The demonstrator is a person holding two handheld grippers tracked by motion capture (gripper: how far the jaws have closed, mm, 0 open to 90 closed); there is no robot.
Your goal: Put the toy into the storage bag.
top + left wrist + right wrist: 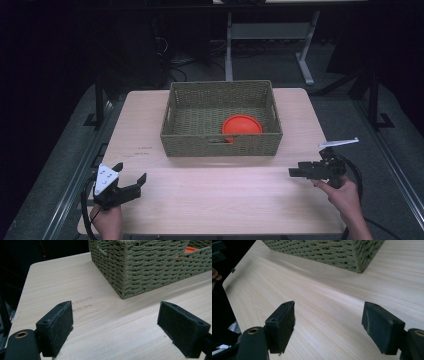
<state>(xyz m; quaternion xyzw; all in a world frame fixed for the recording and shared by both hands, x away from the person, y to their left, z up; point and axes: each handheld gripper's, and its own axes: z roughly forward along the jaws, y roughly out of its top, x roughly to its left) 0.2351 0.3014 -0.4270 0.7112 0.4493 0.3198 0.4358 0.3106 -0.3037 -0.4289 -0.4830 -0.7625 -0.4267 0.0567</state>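
The left gripper [131,182] hangs over the near left corner of the pale wood-grain table [210,200] with its jaws spread wide and nothing between them, and the right gripper [295,172] hovers near the near right edge, its jaws likewise parted and empty as its own view makes plain. The thing in play is the round orange plastic plate [242,124], which lies inside the rectangular olive-green woven basket [221,145], in its near right part, close against the near wall. From both grippers the plate lies farther up the table and toward the middle; being round it has no long axis to line up with, but the basket's long side runs across the table, so any reach has to pass over that near wall and come down from above. By my judgement the right gripper is the nearer one, since the plate sits right of the basket's centre. The high view gives the plate's full outline and its spot in the basket; the left gripper view catches just an orange sliver [191,249] above the woven rim, and the right gripper view offers only faint orange glints through the weave of the basket [332,252].
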